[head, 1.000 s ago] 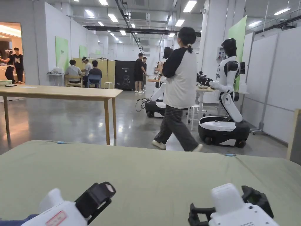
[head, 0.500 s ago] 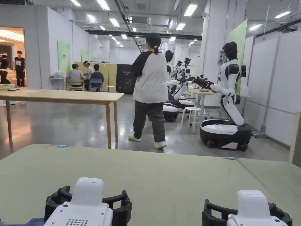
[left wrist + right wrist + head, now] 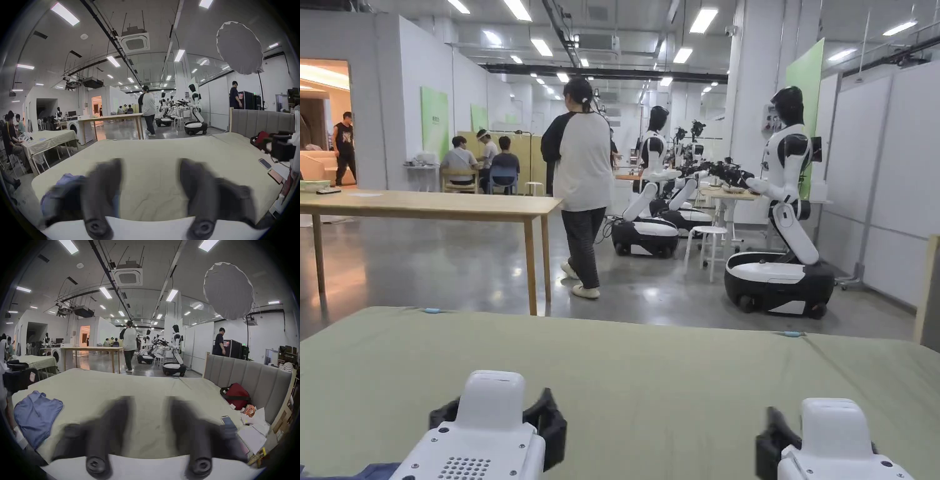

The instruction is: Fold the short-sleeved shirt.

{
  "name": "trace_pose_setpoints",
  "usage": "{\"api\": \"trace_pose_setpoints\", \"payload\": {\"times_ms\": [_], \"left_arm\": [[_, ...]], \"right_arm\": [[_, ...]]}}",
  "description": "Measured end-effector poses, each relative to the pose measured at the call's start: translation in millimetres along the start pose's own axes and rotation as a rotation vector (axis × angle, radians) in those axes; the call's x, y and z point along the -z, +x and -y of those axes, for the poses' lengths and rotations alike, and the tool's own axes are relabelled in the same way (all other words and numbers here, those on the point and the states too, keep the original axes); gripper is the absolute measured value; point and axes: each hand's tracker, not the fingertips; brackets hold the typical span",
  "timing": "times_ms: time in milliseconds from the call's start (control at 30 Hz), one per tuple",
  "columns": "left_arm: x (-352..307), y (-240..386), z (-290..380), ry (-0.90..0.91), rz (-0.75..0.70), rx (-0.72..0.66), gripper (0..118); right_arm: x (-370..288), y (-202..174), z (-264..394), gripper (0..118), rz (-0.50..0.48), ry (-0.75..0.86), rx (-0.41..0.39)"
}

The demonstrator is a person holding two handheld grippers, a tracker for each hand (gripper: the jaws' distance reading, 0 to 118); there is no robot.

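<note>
A blue short-sleeved shirt (image 3: 37, 412) lies crumpled on the near left part of the green bed cover (image 3: 146, 386). The shirt (image 3: 61, 190) shows partly behind my left jaw, and a corner of the shirt (image 3: 362, 472) peeks in at the head view's bottom left. My left gripper (image 3: 150, 170) hovers low over the cover just right of the shirt, open, jaws blurred, nothing between them. My right gripper (image 3: 149, 410) hovers over the bare middle, open with a narrower gap, also empty. In the head view, the left gripper (image 3: 494, 406) and right gripper (image 3: 834, 431) sit side by side.
A grey padded headboard (image 3: 243, 374) bounds the bed's right side. By it lie a red bag (image 3: 237, 394), a snack packet (image 3: 250, 410), papers (image 3: 253, 434) and phones (image 3: 264, 163). Beyond the bed stand a wooden table (image 3: 431, 203), a walking person (image 3: 581, 181) and white robots (image 3: 781, 250).
The left gripper turned from tilted to level. The black jaw arms of both grippers have drawn inward since half a second ago. The person behind the bed walked left.
</note>
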Motion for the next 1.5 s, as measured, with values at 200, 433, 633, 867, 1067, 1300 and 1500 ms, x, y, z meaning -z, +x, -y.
{"api": "trace_pose_setpoints", "payload": {"times_ms": [200, 433, 633, 867, 1067, 1300, 1500], "left_arm": [[1.6, -6.3, 0.6, -0.017, 0.006, -0.035, 2], [3.2, -8.9, 0.8, -0.032, 0.02, -0.032, 2], [2.8, -36.5, 8.4, -0.068, -0.022, -0.035, 2], [-31.4, -134.1, 11.6, -0.09, -0.285, -0.06, 2], [-82.4, -219.5, 15.2, -0.108, -0.533, -0.081, 2], [-113.9, -264.9, 23.0, -0.14, -0.66, -0.086, 2], [-106.9, -268.3, 33.1, -0.166, -0.655, -0.093, 2]], "right_arm": [[-0.6, 0.2, -3.1, 1, -0.004, -0.007, -0.018], [2.9, 7.1, 0.5, 1, 0.034, -0.049, 0.005], [9.8, -0.3, 8.1, 1, 0.023, -0.075, -0.013], [29.5, -88.1, 5.0, 1, -0.223, -0.066, -0.034], [27.2, -195.5, -0.8, 1, -0.489, -0.045, -0.017], [14.8, -243.3, -5.7, 1, -0.622, -0.028, -0.014], [13.4, -257.5, 1.3, 1, -0.653, -0.045, -0.036]]}}
